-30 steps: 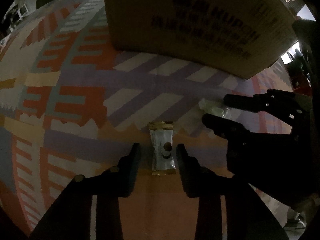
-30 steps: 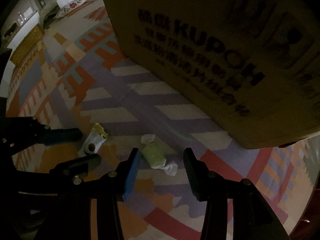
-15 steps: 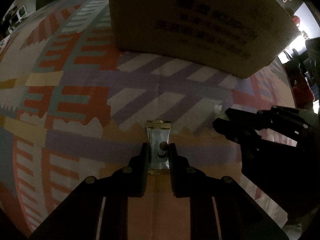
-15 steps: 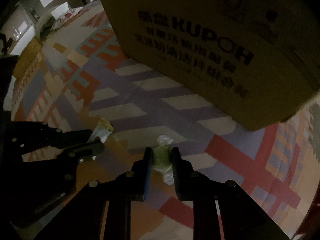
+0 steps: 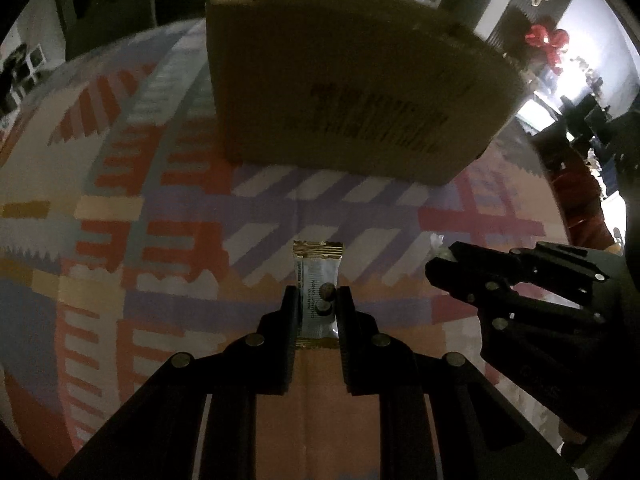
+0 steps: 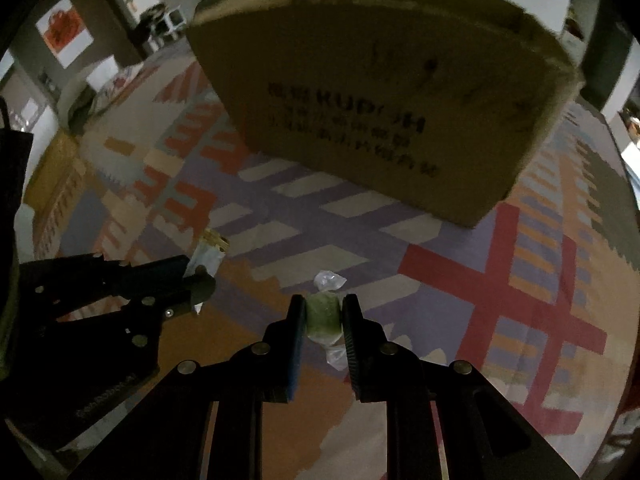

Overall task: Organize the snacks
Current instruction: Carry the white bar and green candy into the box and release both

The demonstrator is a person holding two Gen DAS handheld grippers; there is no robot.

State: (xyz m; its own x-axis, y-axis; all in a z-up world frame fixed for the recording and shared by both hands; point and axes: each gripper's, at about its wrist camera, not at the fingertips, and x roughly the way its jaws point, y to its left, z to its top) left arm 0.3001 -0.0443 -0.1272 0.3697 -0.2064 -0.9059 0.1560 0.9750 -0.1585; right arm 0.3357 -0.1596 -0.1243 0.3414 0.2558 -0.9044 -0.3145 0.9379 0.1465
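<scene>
My left gripper [image 5: 318,300] is shut on a white snack packet with gold ends [image 5: 318,280] and holds it above the patterned cloth. My right gripper [image 6: 323,312] is shut on a green candy in a clear wrapper [image 6: 323,314], also lifted. Each gripper shows in the other's view: the right one [image 5: 440,264] at the right of the left wrist view, the left one [image 6: 196,280] with its packet [image 6: 208,256] at the left of the right wrist view. A large cardboard box [image 5: 352,92] with dark print stands ahead of both, and also shows in the right wrist view [image 6: 380,108].
A table with a multicoloured geometric cloth [image 5: 120,220] lies under both grippers. The room behind is dim, with furniture at the far left [image 6: 100,84] and bright lights and a red decoration at the far right [image 5: 544,40].
Both grippers closed on their snacks and then rose with them. The box and cloth now look farther away and the box's top edge shows.
</scene>
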